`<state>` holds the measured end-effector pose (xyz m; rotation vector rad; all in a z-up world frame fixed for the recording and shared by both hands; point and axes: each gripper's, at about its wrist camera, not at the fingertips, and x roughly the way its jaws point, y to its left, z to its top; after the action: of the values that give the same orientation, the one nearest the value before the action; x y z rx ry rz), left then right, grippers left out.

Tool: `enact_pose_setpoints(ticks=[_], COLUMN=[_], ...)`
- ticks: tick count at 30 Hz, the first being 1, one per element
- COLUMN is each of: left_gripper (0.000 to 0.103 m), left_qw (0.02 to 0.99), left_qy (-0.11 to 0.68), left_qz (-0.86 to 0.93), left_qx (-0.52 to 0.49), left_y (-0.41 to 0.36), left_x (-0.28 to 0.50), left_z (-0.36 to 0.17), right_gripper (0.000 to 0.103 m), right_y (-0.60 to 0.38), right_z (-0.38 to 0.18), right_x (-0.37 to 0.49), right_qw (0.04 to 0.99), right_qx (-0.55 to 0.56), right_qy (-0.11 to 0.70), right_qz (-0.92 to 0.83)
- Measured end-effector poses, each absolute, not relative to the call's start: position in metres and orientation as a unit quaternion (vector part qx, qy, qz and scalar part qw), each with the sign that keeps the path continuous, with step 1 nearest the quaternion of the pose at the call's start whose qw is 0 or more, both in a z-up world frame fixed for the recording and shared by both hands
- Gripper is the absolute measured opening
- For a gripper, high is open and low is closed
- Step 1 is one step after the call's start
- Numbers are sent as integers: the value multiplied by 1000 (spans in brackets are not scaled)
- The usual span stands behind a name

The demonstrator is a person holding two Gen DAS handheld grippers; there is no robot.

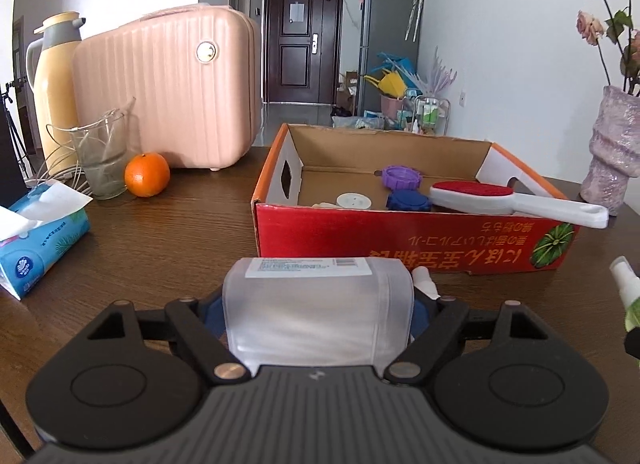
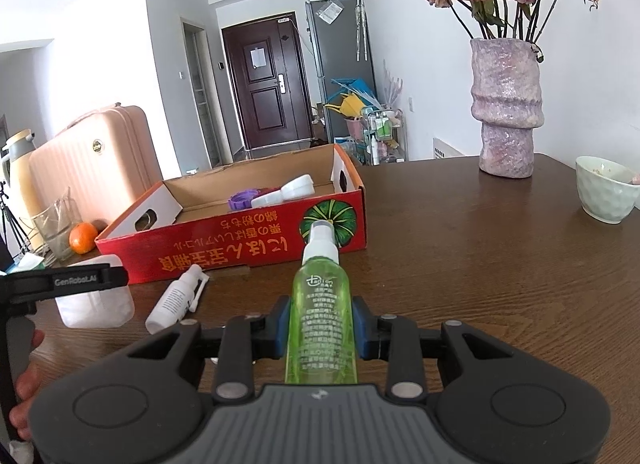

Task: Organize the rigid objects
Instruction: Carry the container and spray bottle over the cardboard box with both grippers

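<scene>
My left gripper (image 1: 318, 310) is shut on a frosted white plastic container (image 1: 316, 312), held just in front of the red cardboard box (image 1: 400, 240); the container also shows in the right wrist view (image 2: 96, 304). My right gripper (image 2: 320, 328) is shut on a green spray bottle (image 2: 320, 316), nozzle pointing at the box (image 2: 240, 248). In the box lie a purple lid (image 1: 401, 177), a blue lid (image 1: 408, 200), a white round piece (image 1: 354, 201) and a white brush with a red pad (image 1: 500, 199). A small white spray bottle (image 2: 176, 298) lies on the table between the grippers.
On the brown table stand a pink case (image 1: 172, 91), a yellow thermos (image 1: 52, 83), a glass (image 1: 100, 155), an orange (image 1: 147, 174) and a tissue pack (image 1: 36, 236) at left. A purple vase with dried roses (image 2: 506, 107) and a pale bowl (image 2: 606, 193) are at right.
</scene>
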<state>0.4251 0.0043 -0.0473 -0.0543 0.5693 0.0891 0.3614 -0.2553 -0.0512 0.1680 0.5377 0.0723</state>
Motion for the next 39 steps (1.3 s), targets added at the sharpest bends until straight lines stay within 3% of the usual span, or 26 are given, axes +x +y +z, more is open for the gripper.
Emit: enact_pose_setpoints(ticks=[24, 39], left_gripper=[83, 83], left_qw=[970, 974], left_qy=[244, 225], left_qz=[-1, -13], left_qx=[-15, -16], left_y=[-23, -31], left_x=[362, 370], left_z=[-24, -3], right_gripper=[30, 30], right_y=[-249, -230], right_z=[-40, -19], right_x=[347, 355], right_qw=[966, 972], right_qx=[84, 68], right_qy=[239, 211], right_qz=[56, 73])
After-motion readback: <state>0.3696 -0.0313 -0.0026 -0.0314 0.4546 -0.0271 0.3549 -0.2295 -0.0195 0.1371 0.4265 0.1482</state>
